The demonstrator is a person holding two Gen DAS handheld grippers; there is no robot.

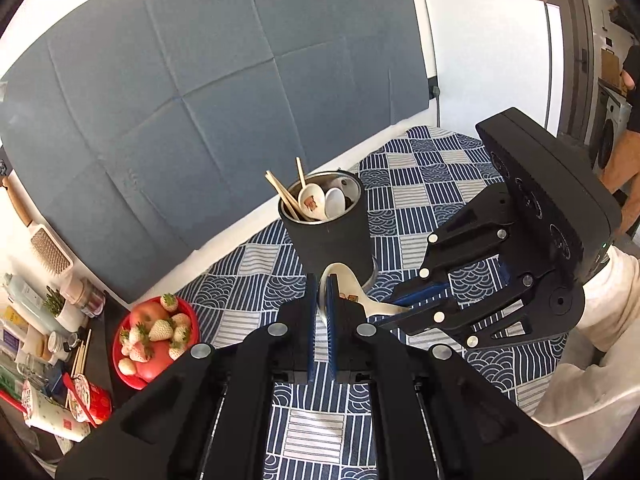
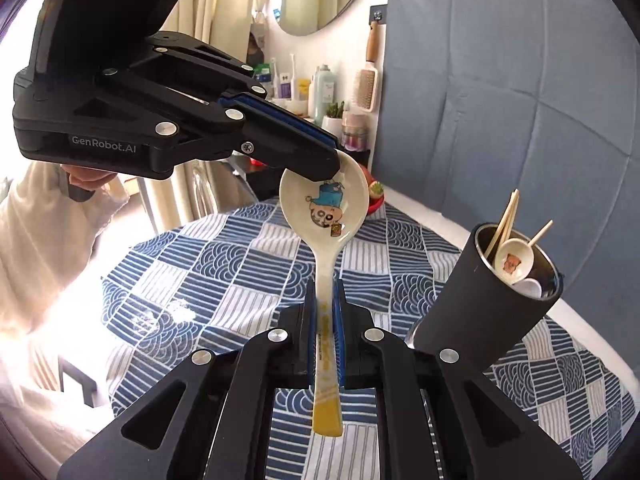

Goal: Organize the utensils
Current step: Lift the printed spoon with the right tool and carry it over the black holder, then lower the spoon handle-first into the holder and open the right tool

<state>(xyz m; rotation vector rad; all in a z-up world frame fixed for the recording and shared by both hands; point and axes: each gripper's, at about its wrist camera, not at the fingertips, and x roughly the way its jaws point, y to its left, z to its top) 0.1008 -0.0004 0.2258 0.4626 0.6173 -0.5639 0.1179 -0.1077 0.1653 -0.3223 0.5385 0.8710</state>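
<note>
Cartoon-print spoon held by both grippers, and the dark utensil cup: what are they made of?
Cream cartoon-print spoon: looks like glazed ceramic or melamine; glossy, thick-walled, printed figure, yellow handle end. The frames cannot settle which. Dark cylindrical utensil cup: shiny, mirror-like inner wall suggests steel; the matte black outside looks like a coating or sleeve.

In my left wrist view, the utensil holder (image 1: 326, 224) stands at frame centre on the table (image 1: 420, 172), with chopsticks (image 1: 282, 194) and small spoons (image 1: 316, 200) inside it. The fruit bowl (image 1: 154, 336) sits lower left, at the table's edge. The spoon (image 1: 360, 300) lies just below the holder, between the left hand-held gripper (image 1: 322, 300) at bottom centre and the right hand-held gripper (image 1: 404, 304) entering from the right. In my right wrist view the holder (image 2: 492, 292) stands at right, the spoon (image 2: 324, 216) at centre.
</note>
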